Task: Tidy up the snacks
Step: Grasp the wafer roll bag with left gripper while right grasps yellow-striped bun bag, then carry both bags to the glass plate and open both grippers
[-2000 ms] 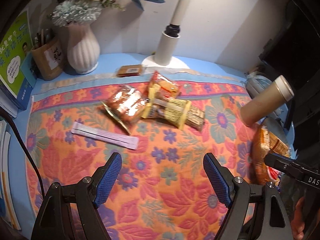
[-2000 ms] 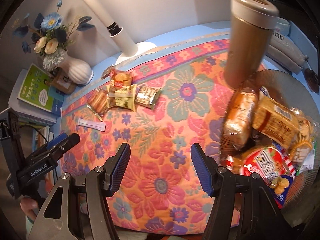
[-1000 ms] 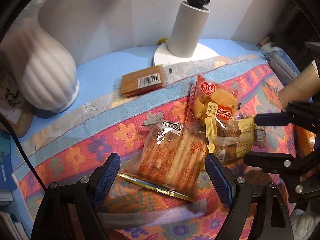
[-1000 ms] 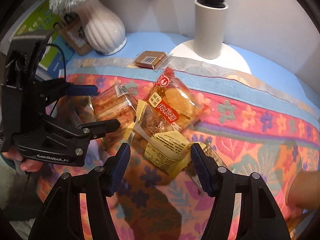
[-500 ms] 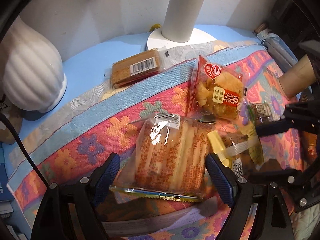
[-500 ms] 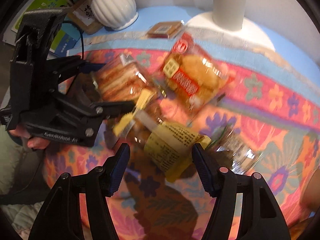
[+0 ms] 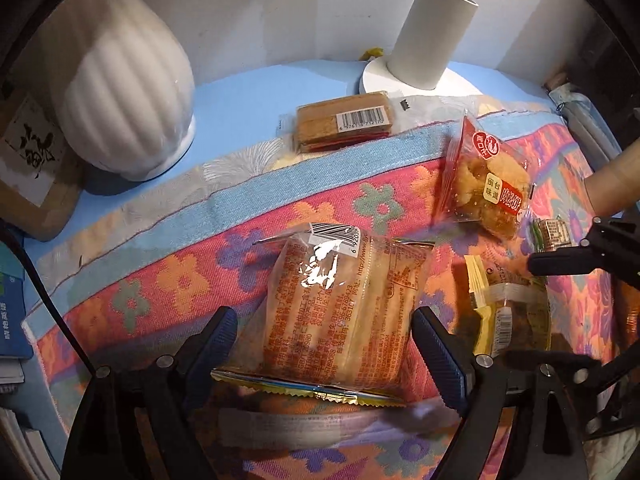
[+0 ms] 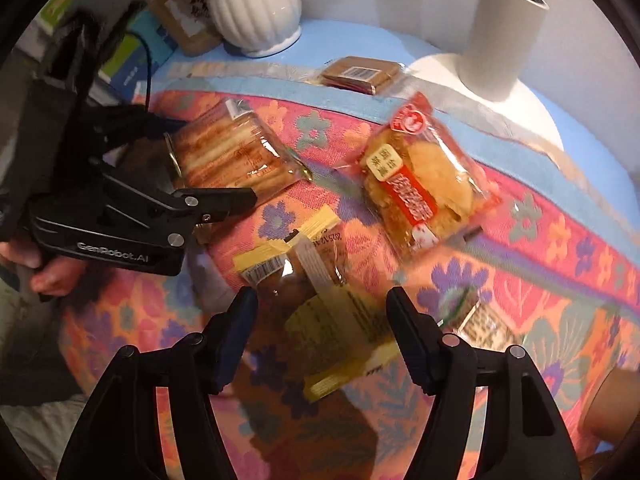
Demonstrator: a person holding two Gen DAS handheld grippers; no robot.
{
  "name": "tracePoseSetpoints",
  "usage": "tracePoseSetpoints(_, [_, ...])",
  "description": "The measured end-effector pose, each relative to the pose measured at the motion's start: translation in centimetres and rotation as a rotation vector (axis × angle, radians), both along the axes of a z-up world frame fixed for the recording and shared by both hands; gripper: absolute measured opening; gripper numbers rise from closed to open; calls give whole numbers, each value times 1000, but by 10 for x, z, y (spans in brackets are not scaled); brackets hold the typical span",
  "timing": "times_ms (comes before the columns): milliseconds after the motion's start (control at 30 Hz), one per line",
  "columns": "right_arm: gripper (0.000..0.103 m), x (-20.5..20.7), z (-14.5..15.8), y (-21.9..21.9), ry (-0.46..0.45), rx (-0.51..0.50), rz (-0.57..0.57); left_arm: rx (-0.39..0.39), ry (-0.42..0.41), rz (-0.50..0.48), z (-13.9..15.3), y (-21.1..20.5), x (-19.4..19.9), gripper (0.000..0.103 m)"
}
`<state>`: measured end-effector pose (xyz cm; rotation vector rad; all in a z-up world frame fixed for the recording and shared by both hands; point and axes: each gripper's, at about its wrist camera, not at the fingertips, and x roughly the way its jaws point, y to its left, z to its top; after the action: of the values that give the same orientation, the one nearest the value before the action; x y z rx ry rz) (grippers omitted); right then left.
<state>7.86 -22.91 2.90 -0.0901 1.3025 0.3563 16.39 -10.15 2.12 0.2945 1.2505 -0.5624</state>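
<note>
My left gripper [image 7: 325, 344] is open, its fingers either side of a clear orange biscuit pack [image 7: 340, 312], which also shows in the right wrist view [image 8: 232, 156]. My right gripper [image 8: 322, 326] is open around a yellow-labelled cake pack [image 8: 320, 292], seen from the left view [image 7: 508, 308] too. A red-labelled pastry pack [image 8: 416, 188] [image 7: 488, 188] lies beyond on the floral cloth [image 7: 168, 280]. A brown barcode wafer pack [image 7: 344, 122] [image 8: 360, 74] lies near the lamp base. A small green-and-brown pack [image 8: 480, 324] lies right of my right gripper.
A white ribbed vase [image 7: 120, 92] stands back left beside a brown pen holder [image 7: 32, 168]. A white lamp post [image 7: 432, 36] stands at the back. A tan cylinder [image 7: 616, 184] is at the right. Books [image 8: 128, 52] lie at the left.
Both grippers have moved forward and lower onto the snack pile. The left now brackets the biscuit pack, the right brackets the yellow-labelled pack. Both stay open.
</note>
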Motion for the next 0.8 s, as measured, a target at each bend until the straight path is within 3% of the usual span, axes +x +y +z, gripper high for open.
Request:
tracePoseSetpoints(100, [60,-9,-14,8,-18,-55,19,18,-29,-3,-3,-4,-3,87])
tracePoseSetpoints(167, [48,-16,-13,11,-40,-80,30,31,-54,-7,-3,-5,-6,85])
tracePoseSetpoints(233, [44,-21,-10,9,-39,-69,29,29,-68,2,-2,-4,-9,81])
tracePoseSetpoints(467, [43,-52,2,-2,-4,33,-16,-4,-58,48,14,2,-33,75])
tracePoseSetpoints(800, [43,-114,32,1,-54,96,-66,-76,-60,96,49,10,-84,74])
